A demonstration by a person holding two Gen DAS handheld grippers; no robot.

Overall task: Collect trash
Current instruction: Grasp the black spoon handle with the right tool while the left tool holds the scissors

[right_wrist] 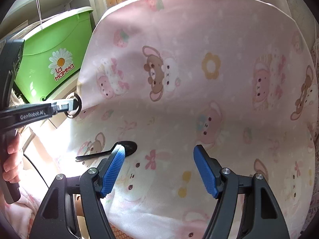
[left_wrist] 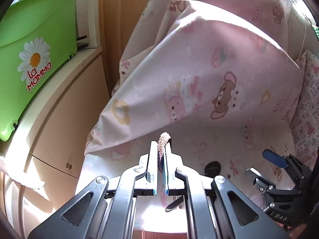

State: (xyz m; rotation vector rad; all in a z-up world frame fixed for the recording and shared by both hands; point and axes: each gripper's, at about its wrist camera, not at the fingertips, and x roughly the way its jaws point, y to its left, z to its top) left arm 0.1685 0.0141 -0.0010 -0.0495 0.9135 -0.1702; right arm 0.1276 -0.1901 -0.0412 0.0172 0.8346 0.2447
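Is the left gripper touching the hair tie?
Touching. The left wrist view shows the left gripper shut on the brown hair tie, the loop pinched between its fingers; the right wrist view agrees.

Pink bear-print sheet [right_wrist: 199, 79] is reading as matt woven cloth. Green tub [left_wrist: 37, 29] is showing glossy smooth plastic. Hair tie [left_wrist: 162, 149] is looking fuzzy, rough fabric. Black spoon [right_wrist: 111, 151] is glinting like shiny plastic. Right gripper [right_wrist: 159, 165] pads [right_wrist: 113, 171] are showing ribbed blue rubber.

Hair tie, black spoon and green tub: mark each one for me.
hair tie [left_wrist: 162, 149], left wrist view, on the brown loop between the fingers.
black spoon [right_wrist: 130, 146], right wrist view, on its bowl.
green tub [left_wrist: 35, 25], left wrist view, on its side wall above the daisy.
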